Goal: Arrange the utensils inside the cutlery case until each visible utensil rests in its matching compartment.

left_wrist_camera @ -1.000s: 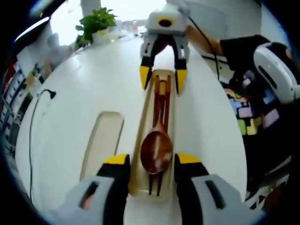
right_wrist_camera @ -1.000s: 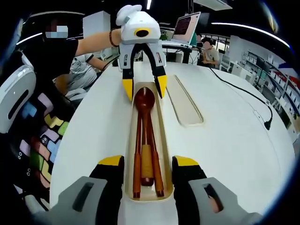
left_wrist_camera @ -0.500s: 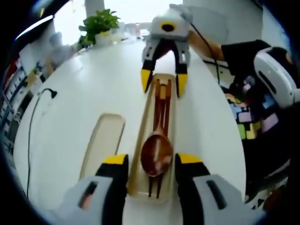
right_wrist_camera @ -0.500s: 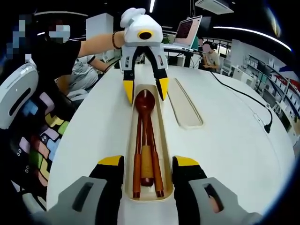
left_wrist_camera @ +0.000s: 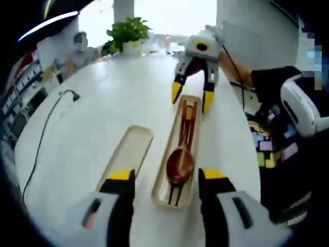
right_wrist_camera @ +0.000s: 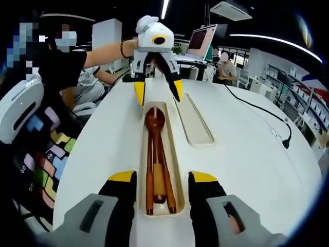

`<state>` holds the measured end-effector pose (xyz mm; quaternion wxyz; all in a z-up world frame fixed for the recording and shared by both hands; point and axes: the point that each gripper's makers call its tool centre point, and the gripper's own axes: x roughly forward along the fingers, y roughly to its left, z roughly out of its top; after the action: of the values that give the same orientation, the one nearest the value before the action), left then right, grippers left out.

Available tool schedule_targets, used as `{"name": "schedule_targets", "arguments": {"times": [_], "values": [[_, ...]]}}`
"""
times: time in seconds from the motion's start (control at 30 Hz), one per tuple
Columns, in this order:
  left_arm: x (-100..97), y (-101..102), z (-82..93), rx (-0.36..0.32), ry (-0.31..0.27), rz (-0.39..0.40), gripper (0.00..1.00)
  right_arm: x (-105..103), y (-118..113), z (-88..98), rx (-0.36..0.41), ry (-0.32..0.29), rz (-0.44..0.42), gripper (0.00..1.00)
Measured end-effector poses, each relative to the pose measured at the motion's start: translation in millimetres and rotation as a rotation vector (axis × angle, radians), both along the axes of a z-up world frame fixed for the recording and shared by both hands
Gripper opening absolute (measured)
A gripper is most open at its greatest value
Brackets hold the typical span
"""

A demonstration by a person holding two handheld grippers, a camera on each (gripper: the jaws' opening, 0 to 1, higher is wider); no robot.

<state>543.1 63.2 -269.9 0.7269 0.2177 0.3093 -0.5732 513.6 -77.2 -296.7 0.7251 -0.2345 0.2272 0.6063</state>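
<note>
A long beige cutlery case [left_wrist_camera: 165, 181] [right_wrist_camera: 175, 154] lies on the white round table [left_wrist_camera: 103, 113] [right_wrist_camera: 247, 154]. Inside it rest a dark wooden spoon [left_wrist_camera: 180, 165] [right_wrist_camera: 154, 119] and a pair of brown chopsticks [left_wrist_camera: 188, 119] [right_wrist_camera: 149, 175]. My left gripper [left_wrist_camera: 167, 181] [right_wrist_camera: 157, 91] hangs open above and behind the spoon-bowl end, holding nothing. My right gripper [right_wrist_camera: 157, 181] [left_wrist_camera: 192, 96] stands open at the handle end, one finger on each side of the case, nothing held.
The case's flat beige lid [left_wrist_camera: 126, 154] [right_wrist_camera: 194, 123] lies beside it. A black cable [left_wrist_camera: 46, 128] [right_wrist_camera: 262, 116] crosses the table. A potted plant [left_wrist_camera: 128, 33] stands at one far edge, a laptop [right_wrist_camera: 204, 38] at the other. A person's patterned clothing [right_wrist_camera: 43, 149] is close by.
My left gripper has lifted up and back from the case's spoon end; the case now sits farther from it. The right gripper stays at the handle end. The utensils have not moved.
</note>
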Motion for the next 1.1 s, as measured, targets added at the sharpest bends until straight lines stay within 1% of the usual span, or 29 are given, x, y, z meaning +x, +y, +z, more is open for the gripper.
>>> {"name": "schedule_targets", "arguments": {"times": [0.03, 0.07, 0.1, 0.17, 0.23, 0.27, 0.33, 0.43, 0.53, 0.57, 0.6, 0.63, 0.67, 0.7, 0.73, 0.77, 0.8, 0.87, 0.97, 1.03, 1.1], "values": [[3.7, 4, 3.7, -0.010, 0.007, 0.027, 0.52, 1, 1, 2.6, 0.011, -0.001, 0.000, 0.40], [6.5, 8, 6.7, -0.017, 0.014, 0.054, 0.51, 2, 5, 7.8, 0.044, -0.009, -0.001, 0.39], [9.2, 10, 8.4, -0.021, 0.019, 0.078, 0.51, 2, 11, 15.6, 0.101, 0.007, -0.007, 0.38], [15.7, 19, 12.1, -0.032, 0.043, 0.129, 0.50, 3, 15, 22.7, 0.146, 0.041, -0.021, 0.37], [25.1, 29, 14.3, -0.043, 0.055, 0.200, 0.49, 9, 16, 26.5, 0.158, 0.029, -0.036, 0.35], [27.9, 35, 13.5, -0.040, 0.066, 0.228, 0.48, 11, 17, 27.3, 0.154, 0.014, -0.038, 0.34], [31.1, 42, 11.9, -0.048, 0.079, 0.271, 0.48, 13, 20, 28.9, 0.152, 0.004, -0.043, 0.33], [37.6, 52, 9.8, -0.060, 0.098, 0.328, 0.47, 16, 24, 31.2, 0.155, 0.006, -0.048, 0.33], [41.7, 61, 5.3, -0.059, 0.130, 0.386, 0.48, 20, 29, 31.1, 0.148, 0.009, -0.059, 0.32], [44.6, 66, 3.4, -0.055, 0.151, 0.418, 0.48, 22, 30, 31.0, 0.151, 0.019, -0.070, 0.32], [46.4, 70, 1.7, -0.053, 0.164, 0.436, 0.48, 25, 32, 30.9, 0.159, 0.032, -0.080, 0.31], [48.5, 74, -0.1, -0.049, 0.182, 0.456, 0.48, 28, 33, 30.3, 0.173, 0.060, -0.111, 0.30], [51.2, 78, -2.0, -0.050, 0.206, 0.497, 0.48, 33, 34, 28.5, 0.182, 0.097, -0.159, 0.30], [55.2, 81, -2.9, -0.060, 0.227, 0.537, 0.49, 36, 33, 25.8, 0.176, 0.117, -0.187, 0.29], [55.9, 84, -4.8, -0.063, 0.249, 0.543, 0.51, 43, 33, 23.6, 0.179, 0.130, -0.216, 0.29], [56.8, 87, -7.1, -0.054, 0.264, 0.566, 0.52, 48, 34, 22.2, 0.192, 0.145, -0.245, 0.28], [59.8, 90, -8.5, -0.048, 0.269, 0.572, 0.51, 53, 34, 19.7, 0.196, 0.167, -0.265, 0.27], [61.8, 97, -13.8, -0.027, 0.291, 0.600, 0.50, 59, 38, 15.0, 0.218, 0.229, -0.313, 0.26], [67.1, 106, -19.4, -0.017, 0.328, 0.643, 0.49, 67, 40, 7.8, 0.210, 0.277, -0.341, 0.25], [71.4, 112, -21.1, -0.022, 0.342, 0.666, 0.49, 71, 42, 3.1, 0.194, 0.293, -0.351, 0.25], [73.7, 115, -22.6, -0.030, 0.359, 0.692, 0.47, 75, 43, -0.6, 0.192, 0.340, -0.382, 0.24]]}}
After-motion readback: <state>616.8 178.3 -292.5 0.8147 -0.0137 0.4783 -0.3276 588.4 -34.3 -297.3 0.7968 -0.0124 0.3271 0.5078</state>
